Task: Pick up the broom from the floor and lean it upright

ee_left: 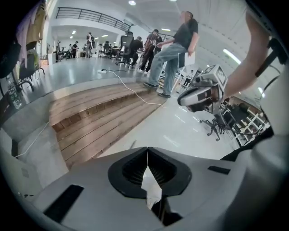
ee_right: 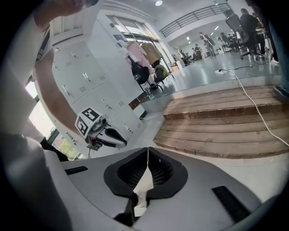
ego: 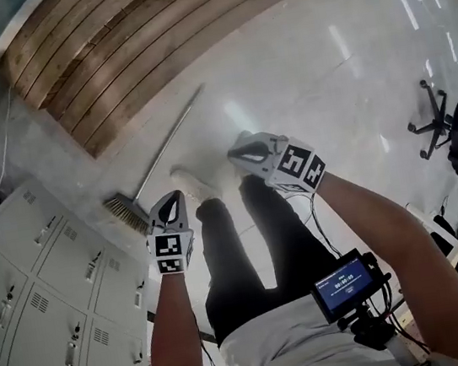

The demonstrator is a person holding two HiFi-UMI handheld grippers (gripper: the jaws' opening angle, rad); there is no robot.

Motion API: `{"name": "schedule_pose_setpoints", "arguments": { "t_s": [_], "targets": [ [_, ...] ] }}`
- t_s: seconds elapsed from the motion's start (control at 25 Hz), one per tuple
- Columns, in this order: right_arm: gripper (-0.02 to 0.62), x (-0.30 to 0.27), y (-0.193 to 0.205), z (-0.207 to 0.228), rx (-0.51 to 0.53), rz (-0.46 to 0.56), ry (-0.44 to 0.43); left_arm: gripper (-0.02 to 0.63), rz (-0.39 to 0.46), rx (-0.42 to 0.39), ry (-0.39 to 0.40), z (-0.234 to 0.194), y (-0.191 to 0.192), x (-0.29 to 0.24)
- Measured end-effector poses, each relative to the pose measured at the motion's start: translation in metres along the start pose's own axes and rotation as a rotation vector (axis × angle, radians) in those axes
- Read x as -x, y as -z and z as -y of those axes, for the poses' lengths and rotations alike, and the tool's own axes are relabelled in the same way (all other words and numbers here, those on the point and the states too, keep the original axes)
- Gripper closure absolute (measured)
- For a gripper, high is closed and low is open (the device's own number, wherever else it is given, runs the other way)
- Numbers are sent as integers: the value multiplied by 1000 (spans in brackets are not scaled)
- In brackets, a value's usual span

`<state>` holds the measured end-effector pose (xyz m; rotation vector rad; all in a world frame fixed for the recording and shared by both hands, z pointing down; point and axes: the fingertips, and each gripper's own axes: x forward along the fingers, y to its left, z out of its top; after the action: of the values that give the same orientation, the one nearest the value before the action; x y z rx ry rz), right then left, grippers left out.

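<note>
1. My left gripper (ego: 171, 199) and right gripper (ego: 237, 153) are both closed, with nothing between the jaws.
2. The broom (ego: 168, 144) lies on the floor (ego: 324, 78): bristles just left of the left gripper, handle running ahead toward the wooden steps (ego: 122, 40).
3. I judge I should open the left gripper first, then lower it over the handle near the bristles.
4. The right gripper could take the handle farther along, against swinging.
</note>
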<state>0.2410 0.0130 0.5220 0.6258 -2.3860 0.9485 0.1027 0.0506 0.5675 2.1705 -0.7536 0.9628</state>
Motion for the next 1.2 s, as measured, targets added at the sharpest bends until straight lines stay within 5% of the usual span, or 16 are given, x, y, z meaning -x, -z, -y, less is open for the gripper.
{"name": "schedule_pose_setpoints", "arguments": {
  "t_s": [0.76,1.2],
  "targets": [
    [580,-65,96,185,-9,-1,38,598,-44,-31,-171,-89,96,-241],
    [580,-112,90,258,137,-36,32,598,-287,-334,-181,-140,163,-357]
  ]
}}
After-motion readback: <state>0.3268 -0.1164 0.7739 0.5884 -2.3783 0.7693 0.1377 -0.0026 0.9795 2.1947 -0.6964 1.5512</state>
